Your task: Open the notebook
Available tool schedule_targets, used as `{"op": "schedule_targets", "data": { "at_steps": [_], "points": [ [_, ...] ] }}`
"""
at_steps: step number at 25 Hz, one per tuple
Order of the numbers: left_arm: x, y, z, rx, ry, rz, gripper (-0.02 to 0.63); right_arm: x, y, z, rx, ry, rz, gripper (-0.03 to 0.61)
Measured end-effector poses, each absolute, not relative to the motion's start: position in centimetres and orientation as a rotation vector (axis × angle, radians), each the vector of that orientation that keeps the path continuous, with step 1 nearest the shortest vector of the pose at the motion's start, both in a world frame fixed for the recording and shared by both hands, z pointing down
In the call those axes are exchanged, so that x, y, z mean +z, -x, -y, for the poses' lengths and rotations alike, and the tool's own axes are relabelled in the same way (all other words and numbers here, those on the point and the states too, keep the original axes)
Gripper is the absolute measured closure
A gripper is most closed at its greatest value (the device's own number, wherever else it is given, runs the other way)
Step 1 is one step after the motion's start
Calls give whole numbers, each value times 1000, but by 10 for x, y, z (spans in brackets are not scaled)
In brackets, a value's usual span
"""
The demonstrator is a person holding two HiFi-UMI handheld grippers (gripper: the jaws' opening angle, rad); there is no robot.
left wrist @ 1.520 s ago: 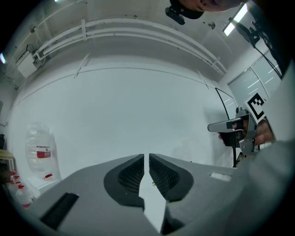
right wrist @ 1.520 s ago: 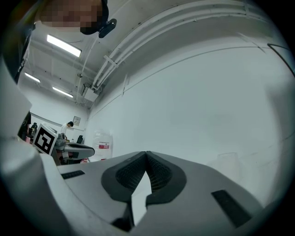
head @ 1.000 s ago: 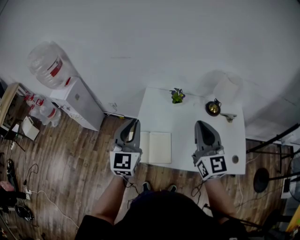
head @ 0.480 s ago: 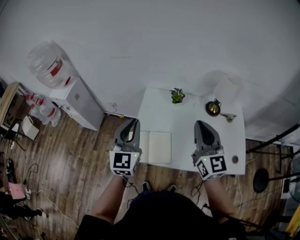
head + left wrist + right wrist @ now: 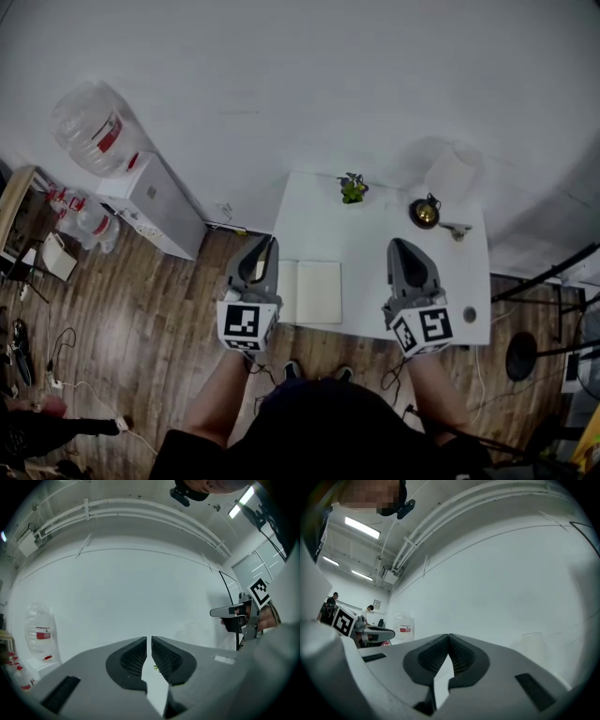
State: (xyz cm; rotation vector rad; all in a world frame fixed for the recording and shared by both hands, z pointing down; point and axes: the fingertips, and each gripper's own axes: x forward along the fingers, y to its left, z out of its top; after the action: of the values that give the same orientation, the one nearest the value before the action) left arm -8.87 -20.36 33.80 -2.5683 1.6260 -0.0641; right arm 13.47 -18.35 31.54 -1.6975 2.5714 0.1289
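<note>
A pale notebook (image 5: pixel 319 292) lies flat at the near edge of the white table (image 5: pixel 319 230), with a crease down its left part. My left gripper (image 5: pixel 269 246) hovers level over the table's left edge, just left of the notebook and apart from it. Its jaws (image 5: pixel 149 639) stand almost together with only a thin slit and nothing between them. My right gripper (image 5: pixel 401 246) hovers to the right of the notebook, shut and empty, its tips (image 5: pixel 449 635) touching. Neither gripper view shows the notebook.
A small green plant (image 5: pixel 353 190), a brass pot (image 5: pixel 425 215) and a white cylinder (image 5: pixel 453 173) stand at the table's far edge. A dark round spot (image 5: pixel 470 316) is at its near right corner. A water dispenser (image 5: pixel 155 206) and bottle (image 5: pixel 89 127) stand left.
</note>
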Motion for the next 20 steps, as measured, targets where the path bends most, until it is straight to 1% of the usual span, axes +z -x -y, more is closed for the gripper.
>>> {"op": "schedule_targets", "data": {
  "at_steps": [20],
  "points": [
    [347,103,203,-63,2597,-1617,583,318,-125,176,117,1729,-2553,575]
  ]
}}
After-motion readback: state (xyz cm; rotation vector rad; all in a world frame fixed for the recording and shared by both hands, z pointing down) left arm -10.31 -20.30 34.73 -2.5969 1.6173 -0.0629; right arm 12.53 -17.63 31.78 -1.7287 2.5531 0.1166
